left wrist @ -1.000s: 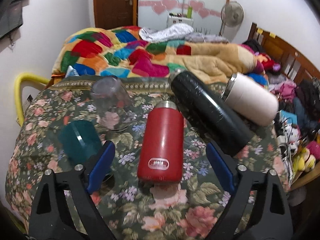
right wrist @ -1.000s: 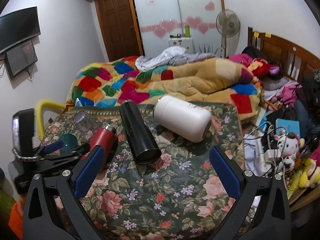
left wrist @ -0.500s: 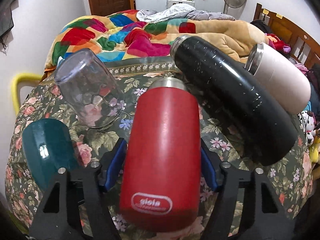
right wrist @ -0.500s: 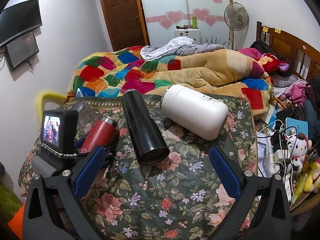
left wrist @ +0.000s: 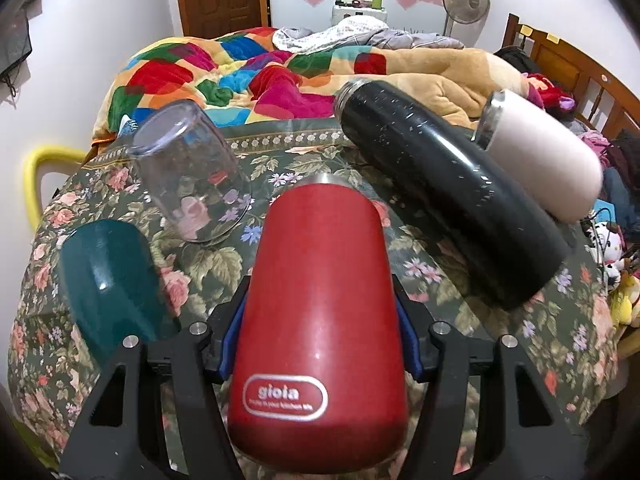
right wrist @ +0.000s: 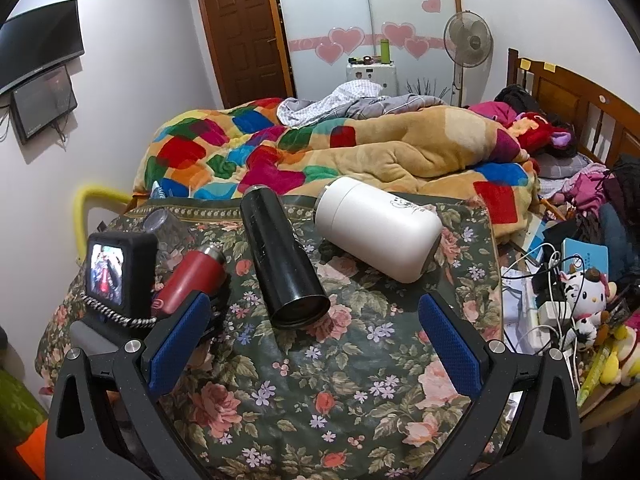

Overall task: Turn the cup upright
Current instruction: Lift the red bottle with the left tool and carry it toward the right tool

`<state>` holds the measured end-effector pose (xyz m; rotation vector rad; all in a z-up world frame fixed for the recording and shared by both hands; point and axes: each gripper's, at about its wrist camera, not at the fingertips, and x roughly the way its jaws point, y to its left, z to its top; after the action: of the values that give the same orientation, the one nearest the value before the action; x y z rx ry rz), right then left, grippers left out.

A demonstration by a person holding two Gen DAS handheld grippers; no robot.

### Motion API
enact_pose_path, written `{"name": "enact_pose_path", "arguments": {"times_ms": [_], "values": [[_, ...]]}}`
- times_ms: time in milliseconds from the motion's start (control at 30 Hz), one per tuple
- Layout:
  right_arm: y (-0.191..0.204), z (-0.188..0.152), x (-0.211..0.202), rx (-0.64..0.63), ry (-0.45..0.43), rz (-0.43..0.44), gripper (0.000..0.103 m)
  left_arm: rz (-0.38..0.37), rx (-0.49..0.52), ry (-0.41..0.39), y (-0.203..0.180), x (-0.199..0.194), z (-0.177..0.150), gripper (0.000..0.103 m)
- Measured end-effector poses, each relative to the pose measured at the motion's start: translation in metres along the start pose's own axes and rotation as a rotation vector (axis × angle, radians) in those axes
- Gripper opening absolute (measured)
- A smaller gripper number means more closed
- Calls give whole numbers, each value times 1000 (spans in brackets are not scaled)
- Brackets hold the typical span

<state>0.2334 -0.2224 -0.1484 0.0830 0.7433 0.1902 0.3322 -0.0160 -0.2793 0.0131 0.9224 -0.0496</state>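
A red flask (left wrist: 320, 320) lies on its side on the floral tablecloth (left wrist: 500, 360), base towards the left wrist camera. My left gripper (left wrist: 320, 340) is shut on the red flask, its blue pads against both sides near the base. The flask's mouth end also shows in the right wrist view (right wrist: 192, 276), tilted up off the cloth beside the left gripper's camera. My right gripper (right wrist: 312, 344) is open and empty over the table's near side, in front of the black flask (right wrist: 284, 264).
A black flask (left wrist: 448, 212) and a white flask (left wrist: 544, 164) lie on their sides to the right. A clear glass (left wrist: 192, 176) and a teal cup (left wrist: 108, 280) stand mouth down on the left. A bed with a quilt (left wrist: 280, 68) lies behind. Clutter (right wrist: 568, 300) sits at the right.
My left gripper moved forward around the red flask and closed on it near the base. The flask's mouth end has begun to lift. The right gripper stayed open and rose slightly.
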Motion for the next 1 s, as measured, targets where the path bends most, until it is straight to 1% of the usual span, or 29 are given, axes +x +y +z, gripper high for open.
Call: {"name": "enact_pose_path", "arguments": {"times_ms": [300,433,533,567,767,1000], "values": [[5,-3,-24,-20,-31,1,103,-29,3,-47,1,-55,-8,61],[8,-4,-38,-26,-52,6,103,-43,15,-86,-5,-84,-12,61],[9,-5,-48,-32,-69,6,103,-39,33,-108,-12,-99,-16,61],[10,-6,-50,-32,-71,5,103,-51,36,-111,-15,-105,-18,61],[9,-14,-65,-41,-81,-3,103,-103,69,-112,-38,-122,-33,61],[-3,-22,-74,-25,-75,-14,103,-157,110,-67,-68,-119,-47,61]]}}
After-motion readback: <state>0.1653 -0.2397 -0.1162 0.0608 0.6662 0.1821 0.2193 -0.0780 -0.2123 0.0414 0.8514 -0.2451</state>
